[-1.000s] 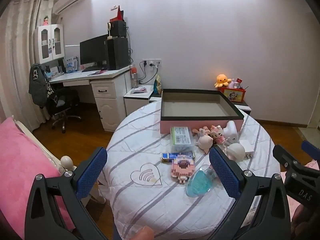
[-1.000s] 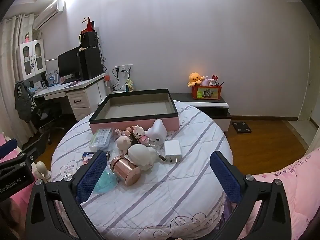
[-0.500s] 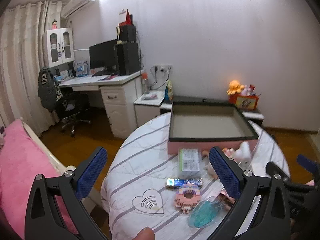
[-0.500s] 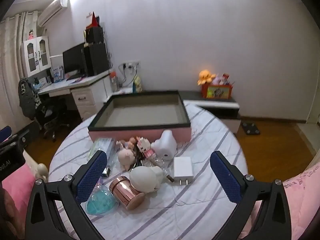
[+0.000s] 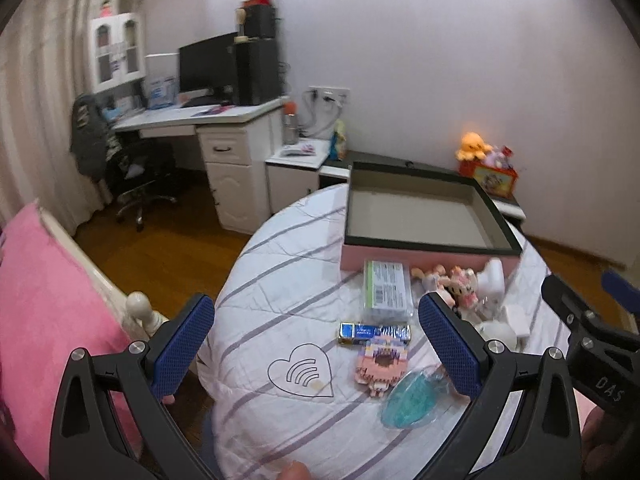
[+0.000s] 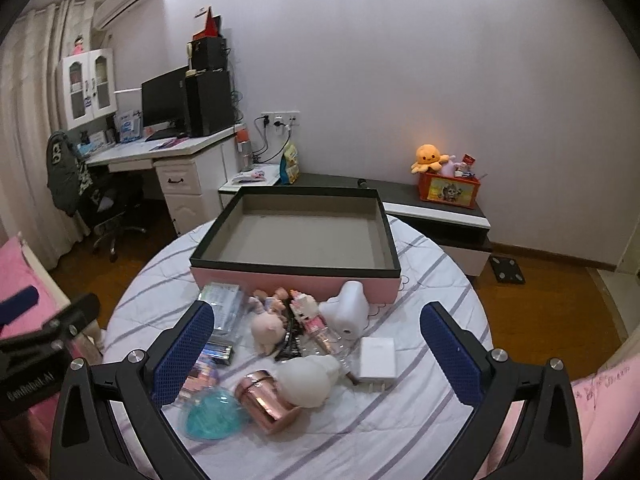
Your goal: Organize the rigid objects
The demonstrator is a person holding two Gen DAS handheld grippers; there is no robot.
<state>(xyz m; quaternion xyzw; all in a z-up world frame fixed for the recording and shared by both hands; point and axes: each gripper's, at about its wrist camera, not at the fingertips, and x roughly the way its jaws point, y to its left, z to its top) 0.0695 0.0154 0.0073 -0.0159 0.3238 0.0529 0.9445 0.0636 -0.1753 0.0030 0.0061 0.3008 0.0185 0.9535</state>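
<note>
An empty pink box with a black rim [image 6: 296, 268] [image 5: 424, 254] stands at the far side of the round table [image 6: 420, 432]. In front of it lies a cluster: a clear packet [image 5: 387, 290], a blue bar [image 5: 374, 332], a pink brick figure [image 5: 380, 364], a teal disc [image 6: 212, 418], a rose-gold cup [image 6: 266, 400], a white shell-like object [image 6: 308, 378], a white charger [image 6: 376, 360], small dolls [image 6: 268, 326] and a white device [image 6: 348, 308]. My left gripper [image 5: 316, 356] and right gripper [image 6: 316, 360] are both open and empty above the near part of the table.
A pink bed [image 5: 44, 320] lies at the left. A desk with monitor [image 6: 168, 148] and a chair [image 6: 100, 208] stand behind on the left. A low cabinet with an orange plush and toy box [image 6: 444, 184] is behind the table. Wooden floor surrounds the table.
Both grippers have moved closer to the table and tilted down a little; the objects look larger. Both stay open and empty. Nothing on the table has moved.
</note>
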